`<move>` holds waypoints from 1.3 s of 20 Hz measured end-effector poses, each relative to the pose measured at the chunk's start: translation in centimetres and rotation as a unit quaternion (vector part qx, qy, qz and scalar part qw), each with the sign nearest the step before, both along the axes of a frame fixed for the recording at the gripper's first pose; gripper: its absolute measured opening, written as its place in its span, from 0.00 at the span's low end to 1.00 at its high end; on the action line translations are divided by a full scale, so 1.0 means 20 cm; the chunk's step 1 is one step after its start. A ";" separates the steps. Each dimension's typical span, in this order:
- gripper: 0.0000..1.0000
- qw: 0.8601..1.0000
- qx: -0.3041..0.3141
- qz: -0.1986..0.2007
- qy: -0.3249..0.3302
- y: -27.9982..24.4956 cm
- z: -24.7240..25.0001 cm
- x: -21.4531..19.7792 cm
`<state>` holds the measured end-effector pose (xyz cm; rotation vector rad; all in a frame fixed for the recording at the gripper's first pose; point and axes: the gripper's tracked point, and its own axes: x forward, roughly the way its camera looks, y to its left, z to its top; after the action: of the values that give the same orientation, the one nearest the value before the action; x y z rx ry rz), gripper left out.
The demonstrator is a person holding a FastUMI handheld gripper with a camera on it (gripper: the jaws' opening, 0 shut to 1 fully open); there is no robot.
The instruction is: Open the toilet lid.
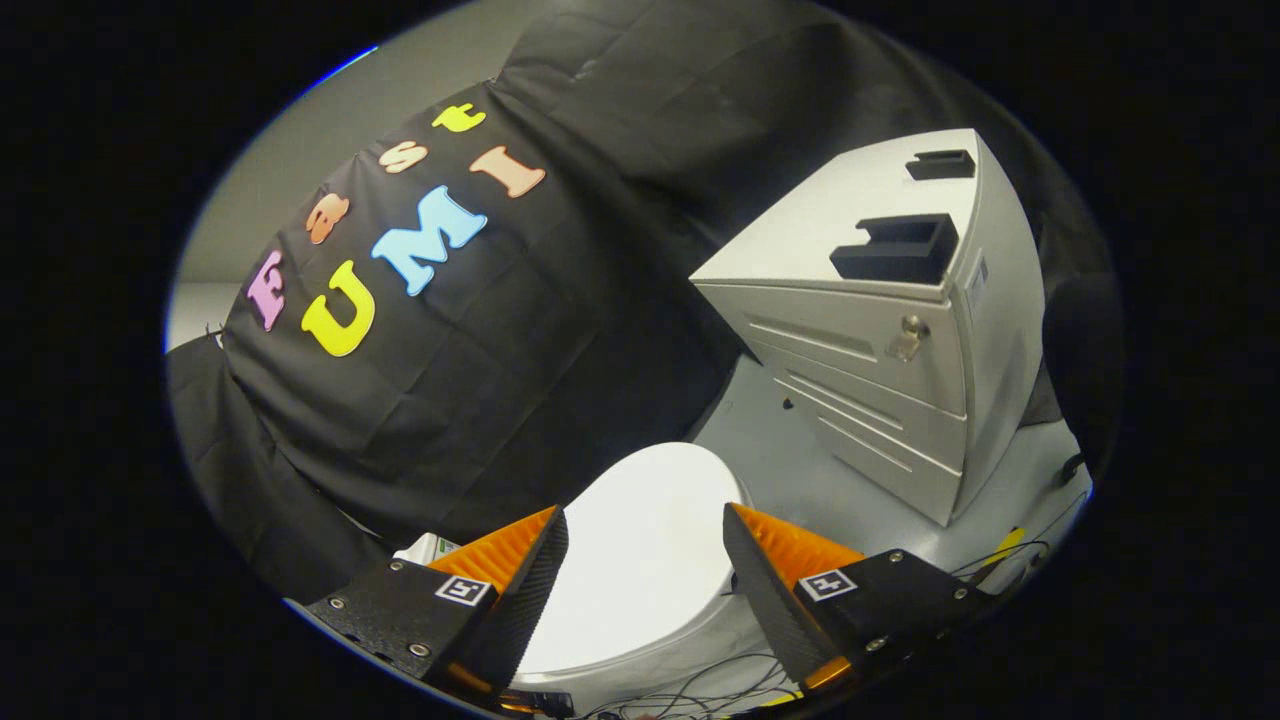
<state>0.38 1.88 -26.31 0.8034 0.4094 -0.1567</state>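
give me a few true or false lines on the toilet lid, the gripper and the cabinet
1. The toilet lid is down. True.
2. The gripper is shut on the lid. False: its fingers are spread open, with the lid seen between them and not gripped.
3. A grey drawer cabinet stands beyond the toilet. True.
4. The cabinet's top is bare. False: two black holders sit on it.
5. Cables lie on the floor by the toilet. True.

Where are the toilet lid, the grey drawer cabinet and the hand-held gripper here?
toilet lid [645, 560]: gripper view, its closed white top.
drawer cabinet [850, 345]: gripper view, its top drawer front.
hand-held gripper [645, 525]: gripper view, the gap between its open fingers.
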 end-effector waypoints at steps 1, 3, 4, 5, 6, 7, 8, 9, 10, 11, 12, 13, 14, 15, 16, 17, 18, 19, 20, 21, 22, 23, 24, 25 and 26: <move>0.96 1.000 0.006 -0.002 0.007 0.00 -0.03 -0.01; 0.96 1.000 0.022 -0.007 0.020 -0.01 -0.09 -0.02; 0.95 0.999 0.031 -0.012 0.027 -0.02 -0.13 -0.02; 0.95 0.998 0.039 -0.017 0.037 -0.02 -0.18 -0.04; 0.95 0.998 0.047 -0.022 0.046 -0.03 -0.23 -0.05; 0.95 0.997 0.056 -0.027 0.055 -0.03 -0.27 -0.07; 0.95 0.995 0.066 -0.032 0.061 -0.04 -0.31 -0.08; 0.95 0.994 0.076 -0.038 0.068 -0.04 -0.34 -0.10; 0.94 0.993 0.085 -0.043 0.074 -0.04 -0.38 -0.11; 0.94 0.991 0.093 -0.049 0.082 -0.04 -0.42 -0.11; 0.94 0.989 0.101 -0.054 0.089 -0.05 -0.45 -0.11; 0.94 0.988 0.109 -0.057 0.095 -0.04 -0.48 -0.11; 0.94 0.986 0.116 -0.059 0.100 -0.03 -0.51 -0.10; 0.94 0.985 0.120 -0.061 0.106 -0.03 -0.54 -0.11; 0.94 0.984 0.124 -0.064 0.110 -0.02 -0.57 -0.10; 0.94 0.983 0.130 -0.067 0.115 -0.02 -0.59 -0.10; 0.94 0.981 0.139 -0.069 0.117 -0.02 -0.62 -0.09; 0.94 0.979 0.149 -0.071 0.119 0.00 -0.64 -0.09; 0.94 0.977 0.159 -0.074 0.124 0.01 -0.67 -0.09; 0.94 0.975 0.166 -0.077 0.128 0.02 -0.70 -0.09; 0.92 0.973 0.174 -0.081 0.132 0.03 -0.73 -0.08; 0.90 0.970 0.182 -0.084 0.135 0.03 -0.76 -0.08; 0.87 0.969 0.188 -0.085 0.139 0.03 -0.78 -0.09; 0.86 0.967 0.191 -0.086 0.143 0.05 -0.78 -0.10; 0.83 0.967 0.195 -0.083 0.145 0.07 -0.79 -0.10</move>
<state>-1.52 3.19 -42.19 1.2094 0.6616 -0.3600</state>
